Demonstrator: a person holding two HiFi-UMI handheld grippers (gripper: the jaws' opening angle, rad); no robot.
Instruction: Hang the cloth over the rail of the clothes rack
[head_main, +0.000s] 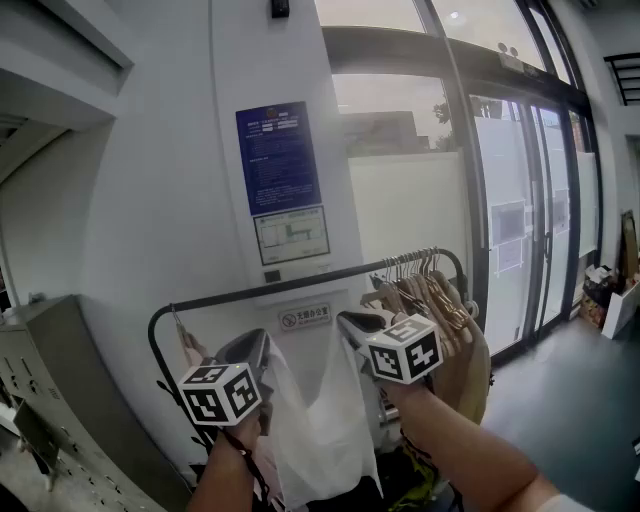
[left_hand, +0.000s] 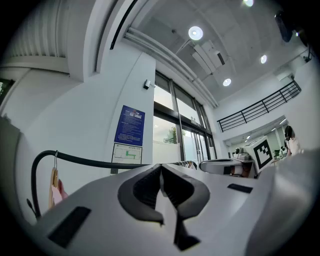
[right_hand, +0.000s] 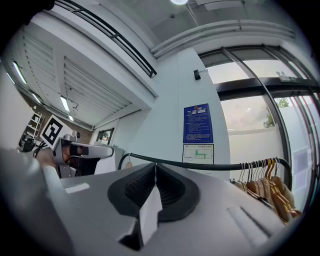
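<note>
**Head view: cloth held up, rail just ahead and above**

Nearest the camera, both forearms reach up and forward. The left claw (head_main: 258, 347) and the right claw (head_main: 356, 322) are each pressed together on a top corner of the cloth (head_main: 322, 425). Each claw's own view shows a thin white fold pinched between the pads. The cloth hangs from the two claws in a loose white sheet, sagging a little between them, in front of the rack.

Beyond the claws comes the rail (head_main: 300, 284), a dark bar that runs left to right across the person's front and climbs slightly toward the right in this view. It lies ahead of both claws and somewhat above their tips. The held edge of the cloth runs much the same way as the rail, so the two long axes are near parallel, which suits a drape over the bar. The bare stretch of rail sits straight ahead of the claws. The hangers (head_main: 425, 272) crowd its right end, close beside the right claw.

Neither claw looks clearly nearer the rail. Depth is hard to read from here, though the right may be a touch closer. As I judge it, the coming move calls for lifting the held edge above the bar and carrying it forward over it, keeping left of the hangers.

Farther off stand the pillar (head_main: 260, 60) with its blue notice (head_main: 278, 157), and the glass doors (head_main: 520, 200).
</note>
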